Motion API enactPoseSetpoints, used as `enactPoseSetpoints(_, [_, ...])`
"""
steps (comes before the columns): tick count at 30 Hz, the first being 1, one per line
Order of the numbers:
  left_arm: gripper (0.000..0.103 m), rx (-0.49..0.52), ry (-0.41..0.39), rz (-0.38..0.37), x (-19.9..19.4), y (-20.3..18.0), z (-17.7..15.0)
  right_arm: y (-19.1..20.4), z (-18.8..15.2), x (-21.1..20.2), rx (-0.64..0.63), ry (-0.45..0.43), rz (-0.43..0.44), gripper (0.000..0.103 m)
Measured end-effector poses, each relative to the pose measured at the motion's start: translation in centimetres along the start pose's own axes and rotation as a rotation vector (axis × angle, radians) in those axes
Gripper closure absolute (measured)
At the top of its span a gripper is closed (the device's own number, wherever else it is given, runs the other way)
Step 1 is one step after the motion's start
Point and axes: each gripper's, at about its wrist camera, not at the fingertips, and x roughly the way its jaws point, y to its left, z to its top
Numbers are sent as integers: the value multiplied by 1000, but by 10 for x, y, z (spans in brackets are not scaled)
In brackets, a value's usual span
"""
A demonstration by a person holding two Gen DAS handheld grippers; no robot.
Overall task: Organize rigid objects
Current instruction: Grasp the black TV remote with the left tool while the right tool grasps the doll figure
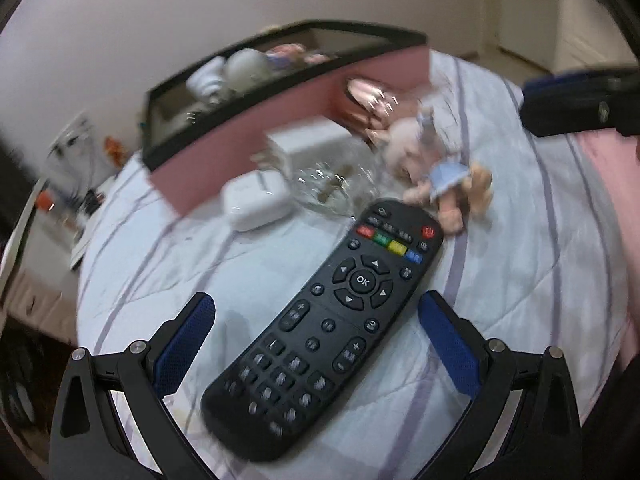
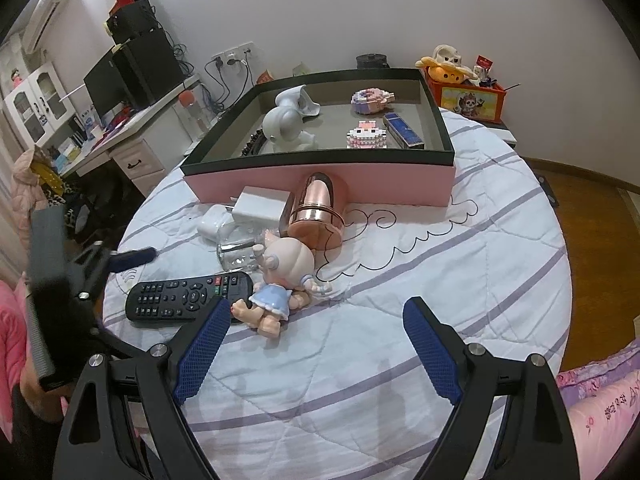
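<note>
A black remote control (image 1: 324, 328) lies on the quilt between the spread fingers of my left gripper (image 1: 316, 316), which is open and not touching it. The remote also shows in the right wrist view (image 2: 188, 298). My right gripper (image 2: 316, 320) is open and empty above the quilt, just right of a doll in a blue dress (image 2: 280, 280). The pink box with a black rim (image 2: 320, 182) stands behind; it holds a white figurine (image 2: 286, 124), two brick models and a blue box. A rose-gold cylinder (image 2: 316, 208), white charger (image 2: 260, 204), white earbud case (image 2: 210, 224) and glass jar (image 2: 240, 248) lie before it.
The bed's quilt (image 2: 440, 280) has open room on the right. A desk with a monitor (image 2: 132, 76) stands at the left, an orange box of toys (image 2: 468, 92) behind the bed. The left gripper (image 2: 120, 260) shows in the right wrist view beside the remote.
</note>
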Motion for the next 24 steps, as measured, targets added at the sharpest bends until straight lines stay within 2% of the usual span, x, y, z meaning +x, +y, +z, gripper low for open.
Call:
enactPoseSetpoints(3, [1,-52,39,-104,9,13,4,1,-1,3,-1,7,-10,14])
enactPoseSetpoints(5, [3,-97,44,-136,11,18,5,2,-1,6,-1,16,-16,14])
enactPoseSetpoints(7, [10,-84,35,-129,7,13,4,4,-1,10,-3,26,-20,14])
enactPoseSetpoints(9, [31,-81,17,-135,-1,7,1,6,0,14,-3,39,-19,14])
enactPoseSetpoints(11, [40,-76,10,-134,-6,2,-1,10,0,20,-7,50,-12,14])
enactPoseSetpoints(17, [54,-144,8,-164,-14,10,-7,19,5,37,3,71,5,14])
enactPoseSetpoints(20, [55,-165,6,-163,-13,12,-8,19,6,50,17,91,-17,14])
enactPoseSetpoints(22, [49,-172,0,-143,-11,11,-8,19,5,60,21,111,-26,15])
enactPoseSetpoints(24, [30,-164,-4,-136,-8,8,-6,21,3,69,10,122,-48,21])
